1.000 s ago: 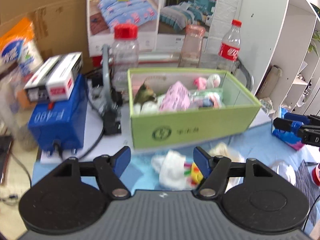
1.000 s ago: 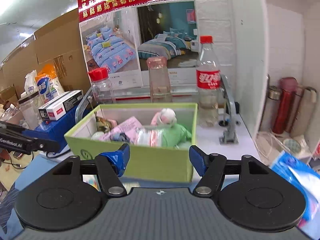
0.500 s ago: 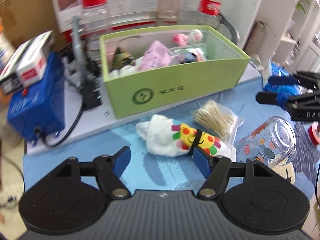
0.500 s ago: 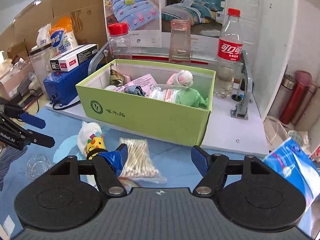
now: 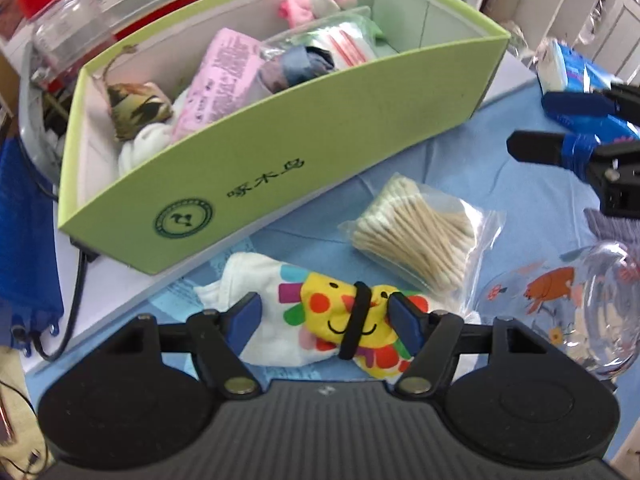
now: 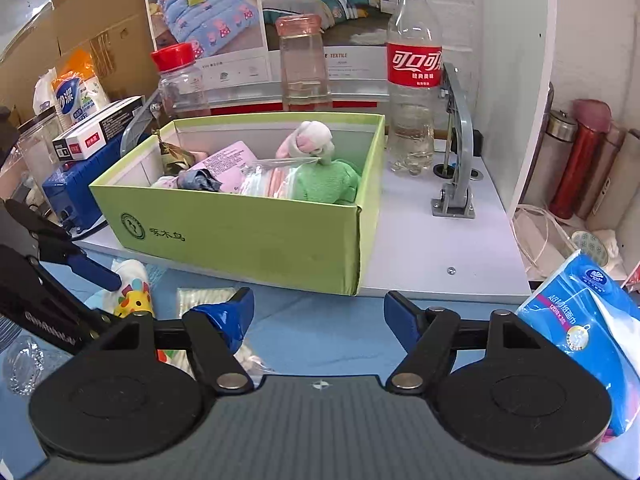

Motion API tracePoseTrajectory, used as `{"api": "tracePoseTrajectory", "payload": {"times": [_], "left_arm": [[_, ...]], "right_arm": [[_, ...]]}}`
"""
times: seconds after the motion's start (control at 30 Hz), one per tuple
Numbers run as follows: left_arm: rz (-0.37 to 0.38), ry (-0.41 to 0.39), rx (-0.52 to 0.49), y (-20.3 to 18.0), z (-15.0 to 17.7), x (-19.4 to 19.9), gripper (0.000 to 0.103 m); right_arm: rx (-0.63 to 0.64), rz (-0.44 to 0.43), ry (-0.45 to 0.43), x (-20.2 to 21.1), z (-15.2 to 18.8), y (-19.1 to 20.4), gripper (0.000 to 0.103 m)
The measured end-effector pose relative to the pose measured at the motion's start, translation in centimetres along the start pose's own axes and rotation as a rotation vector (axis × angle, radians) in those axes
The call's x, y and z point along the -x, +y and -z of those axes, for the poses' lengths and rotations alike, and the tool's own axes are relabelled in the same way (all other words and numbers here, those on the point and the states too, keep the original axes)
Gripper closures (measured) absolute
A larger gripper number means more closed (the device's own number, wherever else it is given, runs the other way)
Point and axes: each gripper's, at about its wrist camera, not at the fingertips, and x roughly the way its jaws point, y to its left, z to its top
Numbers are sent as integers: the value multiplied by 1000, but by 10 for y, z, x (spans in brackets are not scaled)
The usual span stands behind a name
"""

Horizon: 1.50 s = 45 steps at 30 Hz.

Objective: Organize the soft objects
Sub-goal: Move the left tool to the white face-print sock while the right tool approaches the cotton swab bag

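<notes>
- Filling up: green box (image 5: 360, 128) is already holding several soft items.
- Lying outside on the blue counter (image 5: 460, 160): rolled sock bundle (image 5: 332, 320).
- Opening, untouching: left hand-held gripper (image 5: 324, 320) is straddling it; right hand-held gripper (image 6: 318, 316) is opening, empty.

From my right gripper (image 6: 319, 314), jaws opening with nothing between them, I see the green box (image 6: 248, 236) of soft things ahead. The left gripper (image 6: 96, 276) hangs at the left over a bright rolled sock (image 6: 134, 294), cotton swabs (image 6: 200, 298) beside it
</notes>
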Motion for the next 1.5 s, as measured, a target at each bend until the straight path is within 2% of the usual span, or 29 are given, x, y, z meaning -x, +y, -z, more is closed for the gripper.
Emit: {"api": "tracePoseTrajectory", "payload": {"times": [0.17,0.2,0.27,0.37,0.53,0.7,0.83,0.87,1.0,1.03,1.13,1.27,1.37,1.5], "left_arm": [[28,4,31,24,12,2,29],[16,2,49,33,17,2,14],[-11,-3,94,51,30,2,14],[37,-11,183,80,48,8,14],[-42,-47,250,113,73,22,14],[-90,-69,308,142,104,34,14],[-214,-52,359,161,131,36,15],[-225,-53,379,165,137,36,15],[-66,-126,471,181,158,52,15],[-54,-149,479,182,162,58,15],[-64,-204,478,181,166,74,15],[-39,-248,466,173,164,83,15],[-42,-265,448,163,164,89,15],[-18,-262,455,157,157,83,14]], "right_arm": [[-2,-3,6,0,3,-3,45],[0,-2,7,1,3,-3,44],[1,-2,6,3,3,-3,44],[7,3,9,4,0,-1,44],[90,-20,60,-3,-13,23,44],[232,-87,224,-26,-29,62,43],[288,-92,384,-59,-45,90,43],[286,-94,420,-68,-48,96,43],[277,-49,537,-102,-49,116,43],[280,-28,556,-109,-48,120,42],[299,37,594,-123,-46,128,42],[277,76,626,-129,-46,121,41],[244,133,640,-127,-48,100,40],[128,140,637,-117,-44,57,40]]}}
